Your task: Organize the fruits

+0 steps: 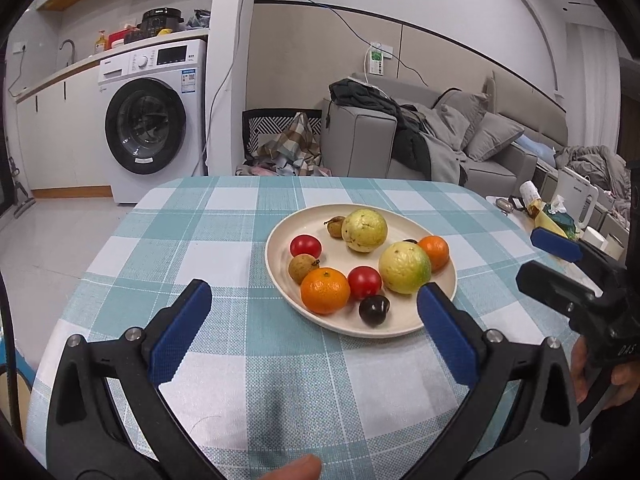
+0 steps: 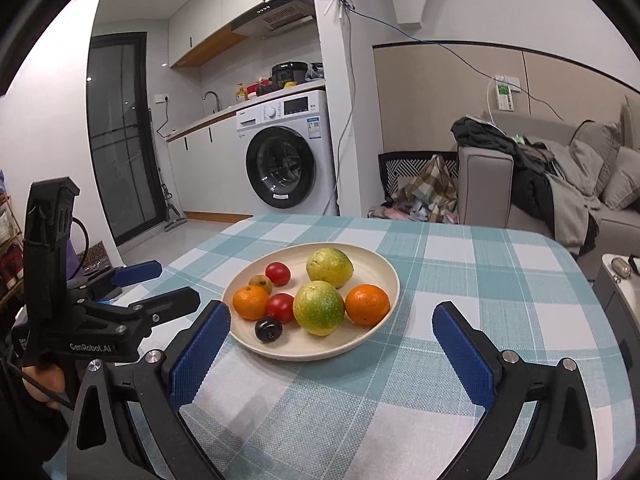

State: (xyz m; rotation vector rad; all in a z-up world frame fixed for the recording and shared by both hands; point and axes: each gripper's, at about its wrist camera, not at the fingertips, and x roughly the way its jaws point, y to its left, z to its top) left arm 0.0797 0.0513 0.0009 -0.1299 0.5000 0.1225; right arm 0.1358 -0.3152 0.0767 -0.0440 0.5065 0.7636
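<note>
The table [image 1: 224, 240] under its checked cloth is carrying a cream plate [image 1: 280, 240] of fruit, sitting beyond both grippers and between no jaws. The left gripper [image 1: 314, 312] is hovering near the plate's near edge with jaws spread wide and nothing in them. The right gripper [image 2: 331, 326] is standing just as wide and empty, its left pad just beside the plate's rim.

On the plate are lying two guavas [image 1: 404, 267], two oranges [image 1: 325, 290], two tomatoes [image 1: 364, 282], a dark plum [image 1: 373, 309] and small brown fruits [image 1: 303, 268].

The left view is showing two brown fruits, the right only one. Both grippers are tilting down towards the table. A hand [image 2: 44, 380] is gripping the left handle.
</note>
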